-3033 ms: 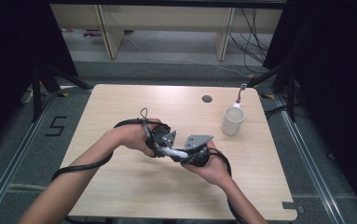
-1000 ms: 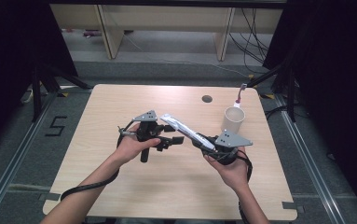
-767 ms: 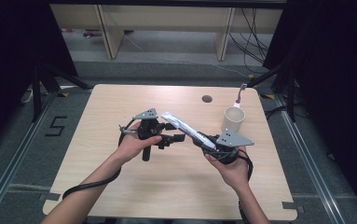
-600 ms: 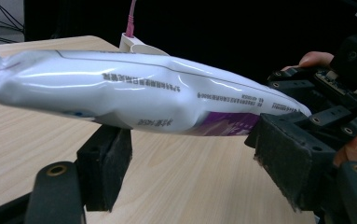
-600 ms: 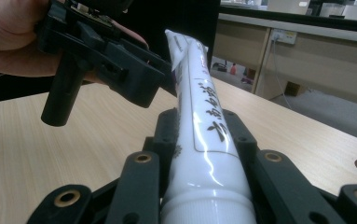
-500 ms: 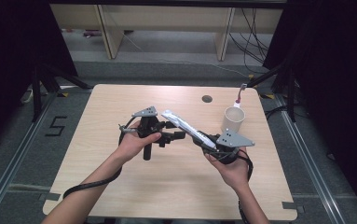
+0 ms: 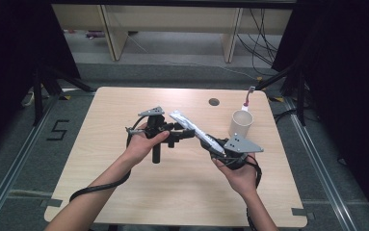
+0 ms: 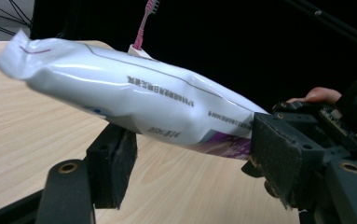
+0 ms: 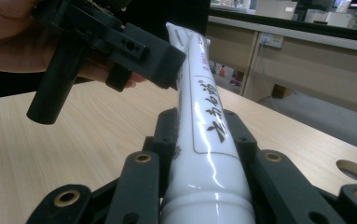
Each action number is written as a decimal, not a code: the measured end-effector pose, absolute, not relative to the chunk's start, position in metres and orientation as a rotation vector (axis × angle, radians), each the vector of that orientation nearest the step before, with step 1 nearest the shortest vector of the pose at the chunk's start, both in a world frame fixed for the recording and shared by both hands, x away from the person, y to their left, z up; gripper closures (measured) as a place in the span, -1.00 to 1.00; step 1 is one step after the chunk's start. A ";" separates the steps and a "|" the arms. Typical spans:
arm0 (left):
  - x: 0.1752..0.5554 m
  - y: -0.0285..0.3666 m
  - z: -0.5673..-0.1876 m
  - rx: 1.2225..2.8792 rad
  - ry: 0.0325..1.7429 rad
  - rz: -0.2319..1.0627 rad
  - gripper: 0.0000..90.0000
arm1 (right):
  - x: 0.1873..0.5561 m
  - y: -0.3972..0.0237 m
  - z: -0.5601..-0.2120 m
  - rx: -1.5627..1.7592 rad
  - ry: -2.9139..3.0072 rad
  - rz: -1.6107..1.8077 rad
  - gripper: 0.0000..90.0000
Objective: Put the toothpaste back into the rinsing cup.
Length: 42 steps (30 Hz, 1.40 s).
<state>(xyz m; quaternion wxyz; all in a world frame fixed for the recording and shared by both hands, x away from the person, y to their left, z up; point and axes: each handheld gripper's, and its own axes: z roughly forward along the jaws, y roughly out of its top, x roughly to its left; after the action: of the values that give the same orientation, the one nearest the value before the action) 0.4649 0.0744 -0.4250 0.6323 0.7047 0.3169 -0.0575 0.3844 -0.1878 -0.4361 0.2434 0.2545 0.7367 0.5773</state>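
Bare table (image 7: 95, 159) lies open left and front — only the cup (image 7: 240, 123) stands far right.

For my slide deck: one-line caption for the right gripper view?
Right gripper clamps a white toothpaste tube above the wooden table, left gripper alongside.

Even overhead light, dark surrounds; glare on tube (image 9: 209, 154); near jaws perhaps slightly blurred.

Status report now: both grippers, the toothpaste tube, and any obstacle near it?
Right gripper shut on toothpaste tube, held above table. Left gripper open, jaws around tube's far half. Cup with toothbrush stands apart, not blocking.
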 end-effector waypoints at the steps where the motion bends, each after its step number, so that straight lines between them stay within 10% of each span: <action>1: 0.465 0.073 -0.424 1.593 0.743 -0.151 -0.29 | 0.383 -0.188 -0.437 0.696 2.002 1.545 0.59; 25: 0.467 0.067 -0.421 1.506 0.824 -0.200 -0.38 | 0.381 -0.178 -0.438 0.645 2.024 1.455 0.59; 42: 0.457 0.069 -0.403 1.493 0.717 -0.130 0.42 | 0.386 -0.168 -0.450 0.675 2.063 1.443 0.61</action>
<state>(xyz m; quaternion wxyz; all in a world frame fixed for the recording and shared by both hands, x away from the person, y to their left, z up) 0.4571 0.0694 -0.4027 0.6745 0.6635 0.3185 -0.0577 0.3864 -0.1678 -0.4500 0.2642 0.2499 0.7634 0.5338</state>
